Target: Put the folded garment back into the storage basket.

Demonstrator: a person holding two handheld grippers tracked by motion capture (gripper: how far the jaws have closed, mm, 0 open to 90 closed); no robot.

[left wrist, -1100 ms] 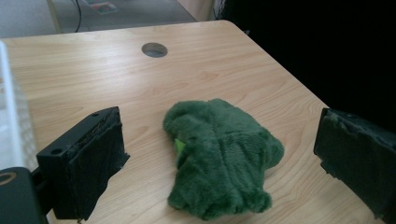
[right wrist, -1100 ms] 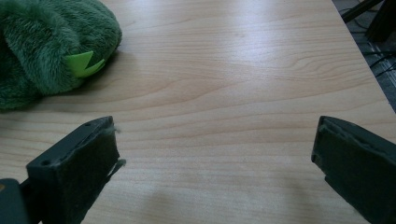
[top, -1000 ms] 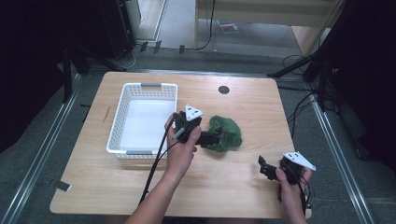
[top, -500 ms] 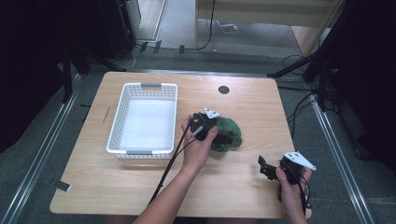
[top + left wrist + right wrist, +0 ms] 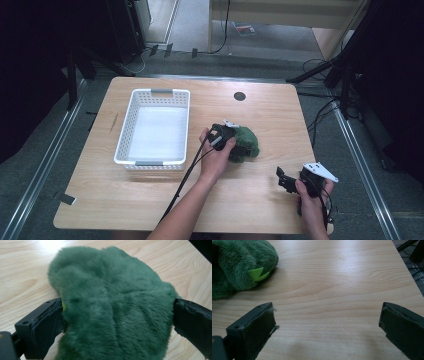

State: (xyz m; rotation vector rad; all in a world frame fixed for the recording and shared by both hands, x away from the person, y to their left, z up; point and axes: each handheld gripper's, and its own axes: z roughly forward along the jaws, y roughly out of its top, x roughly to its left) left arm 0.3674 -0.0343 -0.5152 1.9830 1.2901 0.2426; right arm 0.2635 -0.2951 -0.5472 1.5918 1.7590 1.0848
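You are straddling the green plush toy (image 5: 112, 305) with your left claw (image 5: 235, 141) wide open, apparently readying a grab; your right claw (image 5: 286, 180), open and empty, is idling at five o'clock on the tabletop (image 5: 270, 115).

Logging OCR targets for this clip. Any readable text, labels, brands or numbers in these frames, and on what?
None readable.
White basket: no label or print visible.
Green plush toy: no tag or writing visible.
Left gripper and right gripper: no markings legible.
Flat item on the floor beyond the table: too small and blurred to read.
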